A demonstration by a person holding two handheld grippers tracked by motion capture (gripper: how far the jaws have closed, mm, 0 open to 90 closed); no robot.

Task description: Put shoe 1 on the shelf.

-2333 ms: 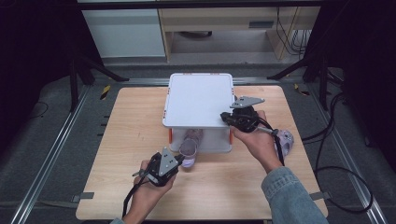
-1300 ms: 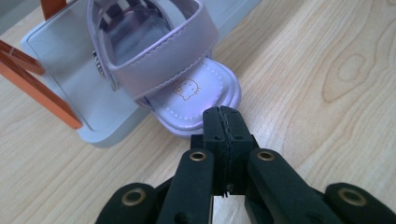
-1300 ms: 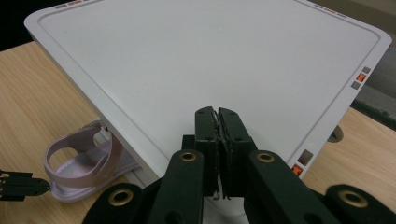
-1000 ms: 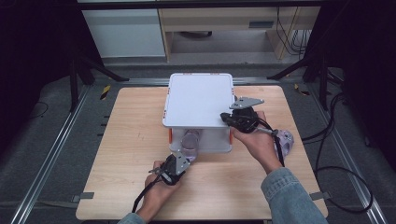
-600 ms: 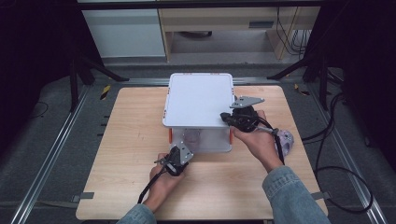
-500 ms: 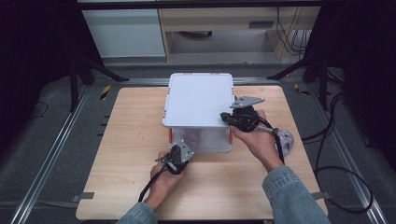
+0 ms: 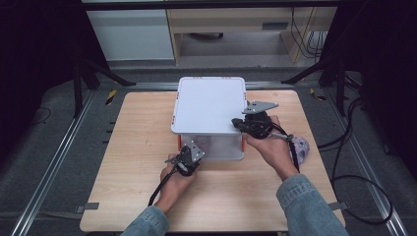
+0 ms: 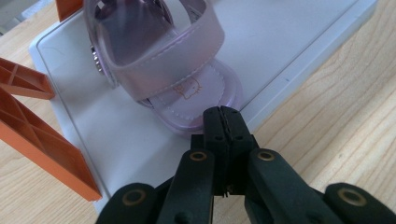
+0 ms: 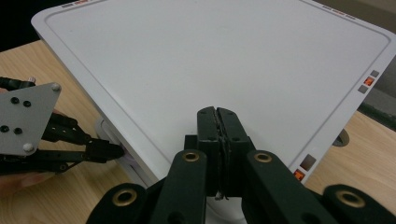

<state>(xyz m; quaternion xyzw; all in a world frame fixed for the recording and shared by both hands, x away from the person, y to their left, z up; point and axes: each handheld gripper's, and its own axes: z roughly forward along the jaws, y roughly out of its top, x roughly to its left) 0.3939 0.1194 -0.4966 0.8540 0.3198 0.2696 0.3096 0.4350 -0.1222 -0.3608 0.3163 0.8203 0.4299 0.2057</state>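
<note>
A white two-level rack (image 7: 209,103) with orange supports (image 8: 42,135) stands mid-table. A lilac child's sandal (image 8: 187,88) lies on its lower shelf (image 8: 280,46), toe toward the front edge. My left gripper (image 8: 223,114) is shut with nothing between its jaws, and its tips sit against the sandal's toe; in the high view the left gripper (image 7: 192,145) is at the rack's front left. My right gripper (image 9: 218,114) is shut too and rests on the top shelf (image 9: 210,56) near its front right edge; in the high view the right gripper (image 7: 236,123) is there as well.
A second lilac sandal (image 7: 301,146) lies on the wooden table (image 7: 137,128) to the right of the rack, behind my right wrist. Cables trail from both grippers toward the table's front. Dark floor and metal rails surround the table.
My left hand has moved forward to the rack, and the sandal has gone from the table in front onto the lower shelf under the top. The right hand has stayed put.
</note>
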